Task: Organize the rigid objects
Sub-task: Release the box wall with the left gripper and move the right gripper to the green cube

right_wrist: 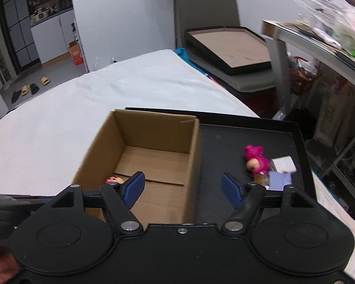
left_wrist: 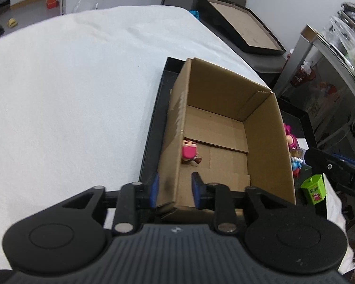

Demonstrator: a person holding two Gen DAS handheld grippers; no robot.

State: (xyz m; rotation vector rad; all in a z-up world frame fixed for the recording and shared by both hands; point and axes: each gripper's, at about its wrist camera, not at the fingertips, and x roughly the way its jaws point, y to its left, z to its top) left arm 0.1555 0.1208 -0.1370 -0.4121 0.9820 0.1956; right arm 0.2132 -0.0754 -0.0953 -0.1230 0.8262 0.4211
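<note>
An open cardboard box (left_wrist: 267,139) stands in a black tray (left_wrist: 153,127) on a white-covered table. A small figure in a pink dress (left_wrist: 189,152) lies on the box floor by its left wall. My left gripper (left_wrist: 175,189) is shut on the box's near left wall, one pad on each side. My right gripper (right_wrist: 183,187) is open and empty above the box's right wall (right_wrist: 194,165). A pink-haired doll (right_wrist: 256,159) lies in the tray (right_wrist: 224,142) right of the box, next to white and lilac cards (right_wrist: 281,172).
A green toy cup (left_wrist: 313,189) and more small dolls (left_wrist: 293,149) lie right of the box. A chair with an empty black tray (right_wrist: 229,47) stands behind the table. Cluttered shelves (right_wrist: 331,47) are at the right. The white cloth (left_wrist: 71,82) spreads to the left.
</note>
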